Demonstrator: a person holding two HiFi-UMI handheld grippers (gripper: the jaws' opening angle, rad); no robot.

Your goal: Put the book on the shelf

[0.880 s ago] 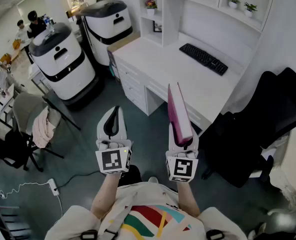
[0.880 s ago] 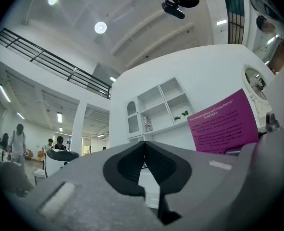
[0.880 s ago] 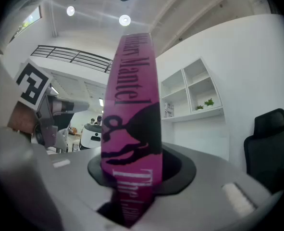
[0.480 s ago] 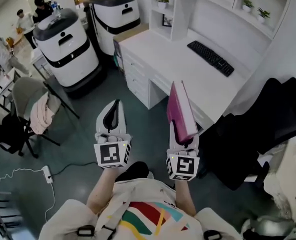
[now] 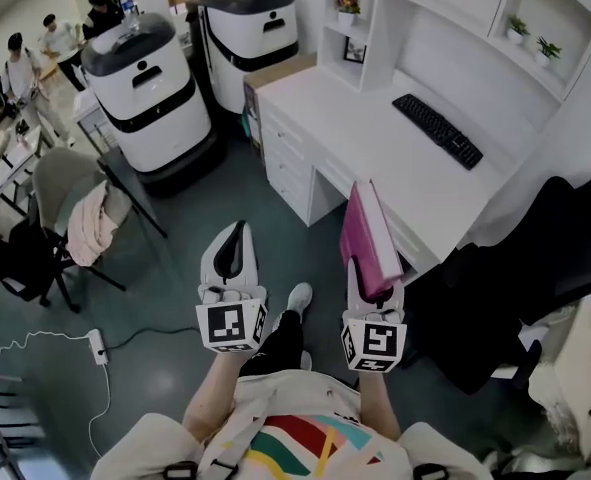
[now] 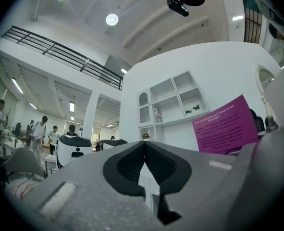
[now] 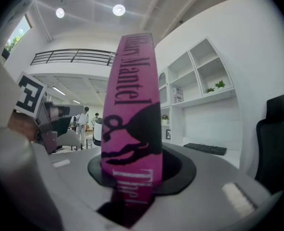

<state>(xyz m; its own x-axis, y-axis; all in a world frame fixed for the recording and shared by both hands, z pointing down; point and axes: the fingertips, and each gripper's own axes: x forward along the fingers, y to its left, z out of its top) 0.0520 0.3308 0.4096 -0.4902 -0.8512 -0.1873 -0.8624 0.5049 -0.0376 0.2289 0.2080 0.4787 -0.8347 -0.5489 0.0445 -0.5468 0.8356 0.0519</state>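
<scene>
A pink book (image 5: pixel 369 236) stands upright between the jaws of my right gripper (image 5: pixel 373 283), which is shut on its lower end; its pink spine with black lettering (image 7: pixel 131 129) fills the right gripper view. The book's back cover (image 6: pixel 224 126) also shows at the right of the left gripper view. My left gripper (image 5: pixel 231 258) is shut and holds nothing, level with the right one and to its left. The white shelf unit (image 5: pixel 445 8) rises over the white desk (image 5: pixel 395 158) ahead and to the right. Both grippers hang over the floor short of the desk.
A black keyboard (image 5: pixel 437 130) lies on the desk. A black office chair (image 5: pixel 520 278) stands at the right. Two white and black machines (image 5: pixel 150 93) stand at the far left. A grey chair with cloth (image 5: pixel 80 218) and several people (image 5: pixel 35 58) are at the left. A power strip (image 5: pixel 97 345) lies on the floor.
The view has shifted so desk and shelf sit further right and lower in frame. The book has tilted a little to the right in the right gripper. Both grippers stay shut.
</scene>
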